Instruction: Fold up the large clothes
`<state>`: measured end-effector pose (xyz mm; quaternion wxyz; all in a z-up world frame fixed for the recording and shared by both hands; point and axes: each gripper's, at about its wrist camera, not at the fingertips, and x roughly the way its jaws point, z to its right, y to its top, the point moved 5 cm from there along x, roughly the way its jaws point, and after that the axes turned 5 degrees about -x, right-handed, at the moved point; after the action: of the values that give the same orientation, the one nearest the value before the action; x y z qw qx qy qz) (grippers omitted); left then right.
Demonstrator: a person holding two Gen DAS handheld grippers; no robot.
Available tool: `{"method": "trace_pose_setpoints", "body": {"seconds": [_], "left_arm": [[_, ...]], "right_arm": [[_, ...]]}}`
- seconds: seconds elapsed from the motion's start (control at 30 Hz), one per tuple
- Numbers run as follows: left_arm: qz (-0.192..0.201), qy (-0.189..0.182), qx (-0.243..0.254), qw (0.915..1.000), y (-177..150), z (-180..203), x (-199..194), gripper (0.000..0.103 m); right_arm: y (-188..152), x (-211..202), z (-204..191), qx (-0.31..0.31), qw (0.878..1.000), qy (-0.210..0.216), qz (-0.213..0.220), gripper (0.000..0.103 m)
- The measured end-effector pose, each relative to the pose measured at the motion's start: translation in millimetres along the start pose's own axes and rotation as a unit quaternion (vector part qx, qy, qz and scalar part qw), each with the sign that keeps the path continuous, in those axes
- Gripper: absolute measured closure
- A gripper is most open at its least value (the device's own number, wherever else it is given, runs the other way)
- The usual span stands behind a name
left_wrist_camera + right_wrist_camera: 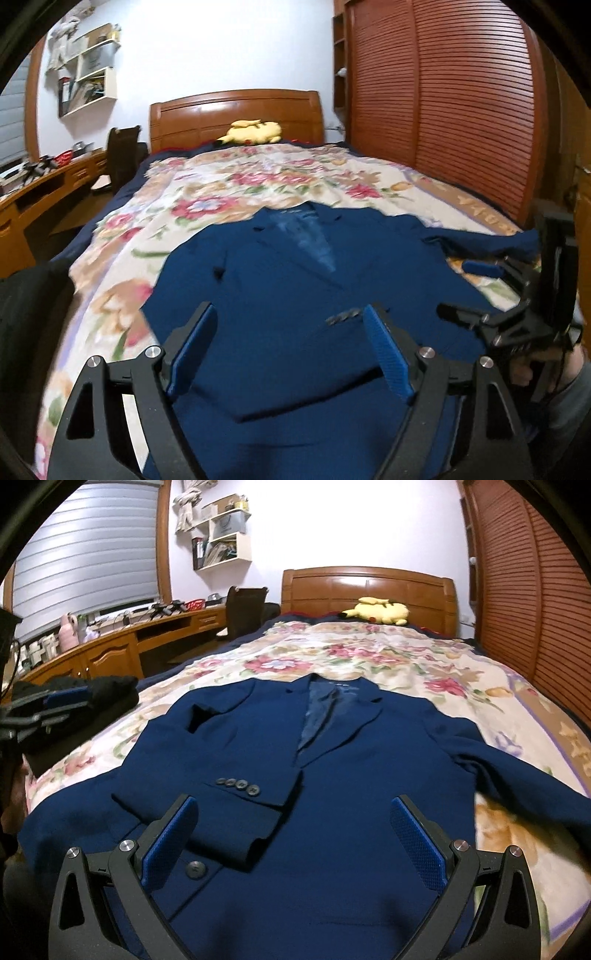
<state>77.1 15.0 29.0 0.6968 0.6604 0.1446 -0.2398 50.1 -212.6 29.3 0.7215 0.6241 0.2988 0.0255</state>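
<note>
The blue jacket (332,775) is running off the bottom edge of the right wrist view, its hem hidden behind the right gripper (291,834). Its outstretched sleeve (535,786) is being cut off at the right edge. In the left wrist view the jacket's collar label (295,213) is blurring past reading. Items on the wall shelf (225,535) are looking too small to identify.

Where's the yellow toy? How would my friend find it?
Look at the bed with the flowery cover. At its far end, by the wooden headboard, lies the toy. It's the only bright yellow, soft thing there, far beyond the blue jacket.
</note>
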Motion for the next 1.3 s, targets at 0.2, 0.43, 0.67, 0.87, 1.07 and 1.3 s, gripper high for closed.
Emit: {"method": "trace_pose_setpoints", "body": {"seconds": [0.2,0.43,0.67,0.87,1.07,1.3], "left_arm": [[-0.004,0.012,-0.032,0.9994,-26.5,-30.6,3.8,0.021],[-0.004,0.027,-0.043,0.9987,-45.3,-57.0,1.3,0.021],[-0.010,0.036,-0.052,0.9979,-57.8,-72.3,2.1,0.021],[-0.021,0.040,-0.058,0.9973,-67.5,-78.2,10.3,0.021],[-0.019,0.039,-0.045,0.9980,-72.5,-74.9,10.8,0.021],[-0.006,0.044,-0.043,0.9981,-71.1,-70.5,3.3,0.021]], "right_arm": [[0.5,26.9,-4.0,-0.012,0.999,0.032,-0.028,0.006],[-11.3,58.0,-7.6,-0.016,0.994,0.068,-0.084,0.014],[-16.4,66.2,-9.6,-0.029,0.990,0.082,-0.109,0.030],[-15.8,67.7,-16.0,-0.031,0.987,0.090,-0.128,0.062],[-14.0,56.0,-17.4,-0.016,0.989,0.088,-0.118,0.089],[-4.3,-0.3,-3.5,0.002,0.998,0.039,-0.043,0.096]]}}
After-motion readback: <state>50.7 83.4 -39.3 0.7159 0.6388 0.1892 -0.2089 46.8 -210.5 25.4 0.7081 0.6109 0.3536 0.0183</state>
